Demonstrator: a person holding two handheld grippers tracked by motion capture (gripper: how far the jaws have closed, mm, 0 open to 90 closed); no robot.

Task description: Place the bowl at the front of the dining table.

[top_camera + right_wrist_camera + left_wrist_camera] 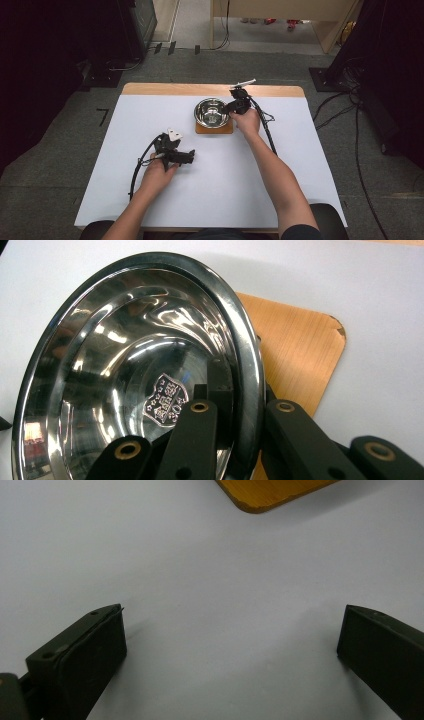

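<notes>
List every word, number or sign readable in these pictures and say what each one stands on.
"304": bottom line of the shield-shaped stamp on the inner floor of the steel bowl, seen in the right gripper view.
Characters above it in the stamp, with a row of small stars: too small and blurred to read.
"7"-like black mark on the grey floor left of the table: possibly tape, not certainly a number.

Bowl sits on board (table's far side).

Glossy steel bowl on a matt wooden board.
</notes>
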